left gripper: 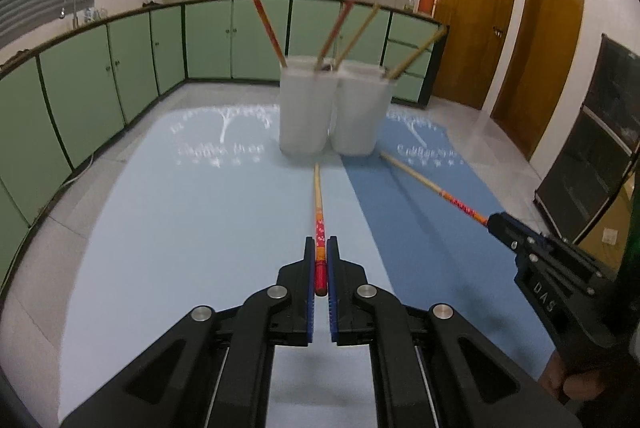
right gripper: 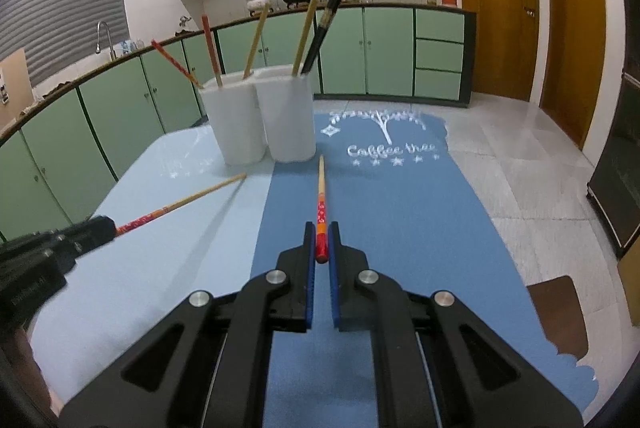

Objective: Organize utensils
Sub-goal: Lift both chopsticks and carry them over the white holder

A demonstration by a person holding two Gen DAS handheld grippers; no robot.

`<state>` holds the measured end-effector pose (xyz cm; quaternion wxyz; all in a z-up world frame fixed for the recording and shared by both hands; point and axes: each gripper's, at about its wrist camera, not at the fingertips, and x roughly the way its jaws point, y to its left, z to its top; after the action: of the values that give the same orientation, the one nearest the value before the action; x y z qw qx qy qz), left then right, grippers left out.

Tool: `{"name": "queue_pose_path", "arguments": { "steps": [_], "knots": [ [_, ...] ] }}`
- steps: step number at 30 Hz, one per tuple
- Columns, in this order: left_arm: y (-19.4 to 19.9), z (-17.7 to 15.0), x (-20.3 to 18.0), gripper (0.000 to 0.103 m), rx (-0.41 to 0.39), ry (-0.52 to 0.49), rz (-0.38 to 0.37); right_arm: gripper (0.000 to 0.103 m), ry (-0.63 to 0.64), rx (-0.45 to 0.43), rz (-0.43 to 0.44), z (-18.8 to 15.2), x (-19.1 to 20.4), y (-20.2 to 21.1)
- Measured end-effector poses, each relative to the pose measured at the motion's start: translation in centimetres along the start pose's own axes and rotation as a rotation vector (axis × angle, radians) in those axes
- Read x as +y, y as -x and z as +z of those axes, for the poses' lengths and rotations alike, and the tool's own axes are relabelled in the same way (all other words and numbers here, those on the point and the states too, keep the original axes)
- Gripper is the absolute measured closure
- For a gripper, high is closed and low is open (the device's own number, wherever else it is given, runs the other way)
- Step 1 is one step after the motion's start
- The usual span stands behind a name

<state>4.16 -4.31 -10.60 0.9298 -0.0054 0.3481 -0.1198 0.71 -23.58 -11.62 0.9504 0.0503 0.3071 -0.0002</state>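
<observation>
My left gripper [left gripper: 320, 242] is shut on the red patterned end of a wooden chopstick [left gripper: 319, 204], whose tip points at two white holders [left gripper: 306, 108] on the mats. My right gripper [right gripper: 321, 228] is shut on a second chopstick [right gripper: 321, 188] of the same kind, aimed at the right-hand holder [right gripper: 289, 116]. Each view shows the other gripper from the side: the right gripper [left gripper: 494, 220] with its chopstick [left gripper: 432, 186], and the left gripper [right gripper: 108, 224] with its chopstick [right gripper: 192, 194]. Both holders have several chopsticks [left gripper: 269, 28] standing in them, some wooden and red, some black [right gripper: 322, 30].
A light blue mat [left gripper: 180, 228] and a darker blue mat [right gripper: 400, 220] with white lettering cover the table. Green cabinets [left gripper: 112, 76] under a counter run along the back and left. Wooden doors [left gripper: 476, 24] stand at the right. Tiled floor [right gripper: 520, 168] lies beyond the table's right edge.
</observation>
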Motion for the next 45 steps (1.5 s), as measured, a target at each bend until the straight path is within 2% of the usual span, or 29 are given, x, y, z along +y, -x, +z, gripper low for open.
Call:
{"name": "queue_pose_path", "arguments": {
  "steps": [8, 14, 21, 29, 36, 45],
  "knots": [
    [2.6, 2.9, 0.2, 0.098, -0.093, 0.009, -0.011, 0.098, 0.003, -0.062, 0.032, 3.3, -0.3, 1.8],
    [3.6, 5.4, -0.2, 0.098, -0.148, -0.004, -0.031, 0.098, -0.018, -0.1, 0.092, 6.8, -1.0, 3.0],
    [4.1, 7.5, -0.7, 0.098, -0.194, -0.034, -0.051, 0.098, 0.0, -0.11, 0.147, 11.1, -1.3, 3.6],
    [4.7, 9.8, -0.4, 0.098, -0.241, -0.057, -0.047, 0.098, -0.011, -0.058, 0.257, 15.2, -1.4, 3.4],
    [7.2, 12.4, 0.6, 0.098, -0.3, -0.075, -0.025, 0.098, 0.075, -0.123, 0.285, 18.8, -0.3, 5.2],
    [9.6, 17.5, 0.3, 0.098, -0.404, -0.129, -0.007, 0.098, 0.101, -0.249, 0.293, 25.0, 0.3, 6.7]
  ]
}}
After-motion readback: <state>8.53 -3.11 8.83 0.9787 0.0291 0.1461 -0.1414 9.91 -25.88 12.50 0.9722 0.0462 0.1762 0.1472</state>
